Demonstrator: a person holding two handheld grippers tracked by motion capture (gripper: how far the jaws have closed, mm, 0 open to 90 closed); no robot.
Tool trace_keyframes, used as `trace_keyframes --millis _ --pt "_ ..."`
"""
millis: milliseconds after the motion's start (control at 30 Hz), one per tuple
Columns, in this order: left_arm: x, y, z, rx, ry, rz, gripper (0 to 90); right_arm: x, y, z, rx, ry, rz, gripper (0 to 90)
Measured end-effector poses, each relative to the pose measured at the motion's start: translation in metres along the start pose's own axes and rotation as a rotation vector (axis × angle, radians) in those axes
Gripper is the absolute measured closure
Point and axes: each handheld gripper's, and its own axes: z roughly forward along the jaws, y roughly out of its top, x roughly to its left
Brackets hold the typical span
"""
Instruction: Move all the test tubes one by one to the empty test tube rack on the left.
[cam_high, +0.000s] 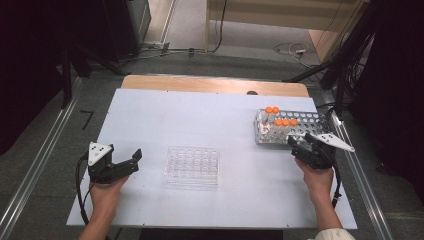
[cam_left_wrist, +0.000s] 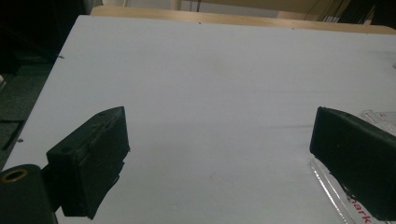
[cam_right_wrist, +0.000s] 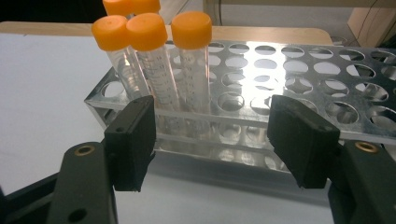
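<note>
Nearest the lens in the right gripper view, our right gripper (cam_right_wrist: 212, 140) stands with its jaws parted and nothing between them, just in front of the metal rack (cam_right_wrist: 299, 88). We judge that we are on the approach to picking a tube: the orange-capped tubes (cam_right_wrist: 189, 70) stand upright in the rack's holes, at its left end as this view shows it, slightly left of the gap between the jaws and not yet touched. The next move calls for shifting toward that end of the rack, centring one tube and closing. Well apart from the rack, our left gripper (cam_high: 131, 161) rests released beside the clear plastic tray (cam_high: 193, 166).
</note>
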Motion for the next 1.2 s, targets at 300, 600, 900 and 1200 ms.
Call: trace_keyframes --millis 300,600,900,1200 --pt "0.000 0.000 0.000 0.002 0.003 0.001 5.3 0.002 0.005 0.007 -0.008 -0.001 -0.009 35.7" --pt "0.001 0.000 0.000 0.003 0.009 0.001 5.3 0.002 0.008 0.020 -0.009 -0.018 -0.010 49.3" --pt "0.001 0.000 0.000 0.001 0.011 -0.002 5.4 0.006 0.009 0.031 -0.012 -0.020 -0.021 55.9" --pt "0.001 0.000 -0.001 0.001 0.013 -0.001 5.4 0.007 0.009 0.039 -0.010 -0.027 -0.027 62.7"
